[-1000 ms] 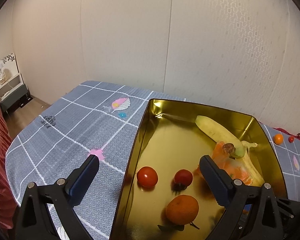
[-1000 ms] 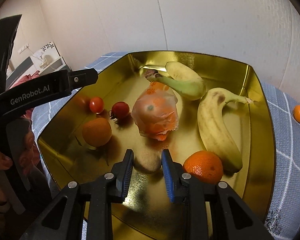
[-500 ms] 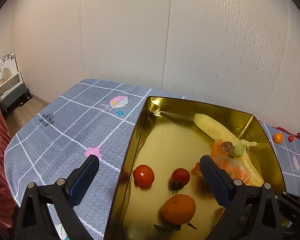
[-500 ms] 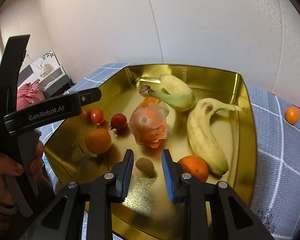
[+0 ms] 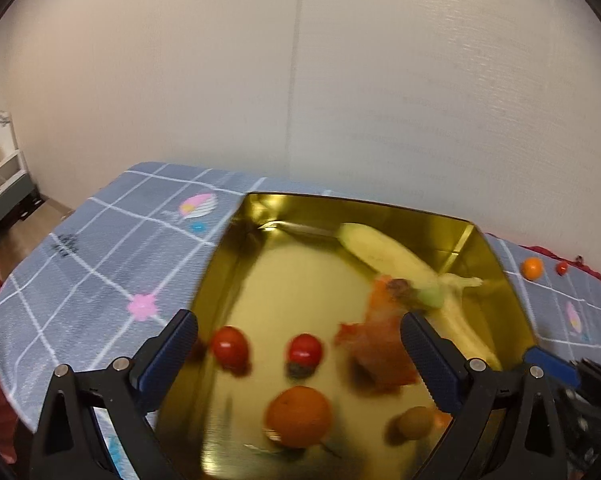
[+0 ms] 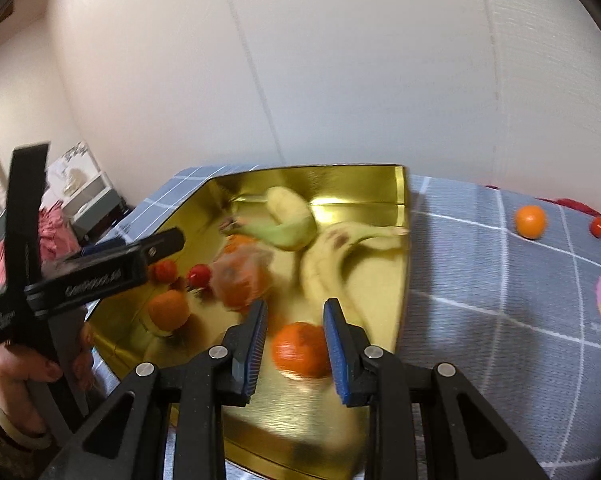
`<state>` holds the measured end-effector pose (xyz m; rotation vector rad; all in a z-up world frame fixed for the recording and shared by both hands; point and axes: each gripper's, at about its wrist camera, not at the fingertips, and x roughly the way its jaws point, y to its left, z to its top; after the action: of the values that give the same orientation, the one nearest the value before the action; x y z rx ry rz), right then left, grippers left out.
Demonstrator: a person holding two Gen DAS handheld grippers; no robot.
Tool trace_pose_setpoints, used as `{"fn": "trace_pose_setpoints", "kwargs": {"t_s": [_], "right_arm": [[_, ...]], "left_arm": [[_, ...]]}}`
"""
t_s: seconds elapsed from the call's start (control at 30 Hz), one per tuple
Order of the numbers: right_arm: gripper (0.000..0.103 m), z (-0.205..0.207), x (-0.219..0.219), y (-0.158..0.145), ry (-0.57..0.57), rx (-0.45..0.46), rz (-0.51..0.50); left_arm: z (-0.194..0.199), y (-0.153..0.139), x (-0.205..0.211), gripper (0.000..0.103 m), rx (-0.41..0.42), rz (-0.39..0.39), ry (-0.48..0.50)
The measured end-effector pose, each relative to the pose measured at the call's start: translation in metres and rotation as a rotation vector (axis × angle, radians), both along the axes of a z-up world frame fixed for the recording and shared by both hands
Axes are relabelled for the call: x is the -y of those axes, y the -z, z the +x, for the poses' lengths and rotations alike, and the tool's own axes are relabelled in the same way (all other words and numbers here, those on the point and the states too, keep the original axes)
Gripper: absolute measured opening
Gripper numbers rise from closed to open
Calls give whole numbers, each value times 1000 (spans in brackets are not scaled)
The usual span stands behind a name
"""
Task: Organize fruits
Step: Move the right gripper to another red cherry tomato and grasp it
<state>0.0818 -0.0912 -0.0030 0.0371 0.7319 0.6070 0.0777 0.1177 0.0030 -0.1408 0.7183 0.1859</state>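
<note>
Right tool [image 6: 294,338] empty; banana [image 6: 324,264] stem points toward wall.

White lettering runs along the arm of the left tongs [image 6: 168,246], above the gold tray [image 6: 400,280], too blurred to read.

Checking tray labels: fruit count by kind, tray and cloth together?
Bananas: 2
Oranges: 3
Red tomatoes: 3
Kiwi: 1
Bagged orange fruit: 1
Total: 10
</note>
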Motion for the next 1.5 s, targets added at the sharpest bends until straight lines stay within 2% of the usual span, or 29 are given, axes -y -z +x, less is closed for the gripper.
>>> {"fn": "trace_pose_setpoints", "kwargs": {"t_s": [0.17, 0.2, 0.47, 0.6, 0.8, 0.93, 1.07, 1.17, 1.27, 1.43, 1.5], "right_arm": [[29, 8, 22, -1, 70, -32, 14], [29, 9, 29, -1, 63, -47, 47], [30, 14, 75, -5, 181, -58, 70], [30, 28, 104, -2, 294, -71, 29], [30, 78, 172, 11, 523, -98, -87], [35, 108, 230, 17, 675, -106, -30], [37, 141, 251, 25, 693, -63, -109], [37, 160, 258, 28, 686, -68, -106], [37, 184, 259, 28, 672, -63, -107], [37, 212, 258, 29, 649, -63, -111], [37, 216, 257, 30, 655, -94, -108]], "left_arm": [[1, -2, 28, 102, 24, -15, 92], [1, -3, 34, 103, 26, -11, 108], [-1, -7, 79, 103, 76, 37, 252], [-1, -4, 96, 103, 74, 20, 303], [-1, 2, 122, 103, 57, 5, 377], [5, 0, 135, 103, 57, -2, 410], [26, -8, 157, 103, 54, -7, 458], [41, -10, 176, 103, 48, 4, 491], [53, -6, 189, 103, 32, -18, 513], [53, -2, 189, 103, 39, -44, 528], [51, -2, 186, 103, 41, -52, 525]]}}
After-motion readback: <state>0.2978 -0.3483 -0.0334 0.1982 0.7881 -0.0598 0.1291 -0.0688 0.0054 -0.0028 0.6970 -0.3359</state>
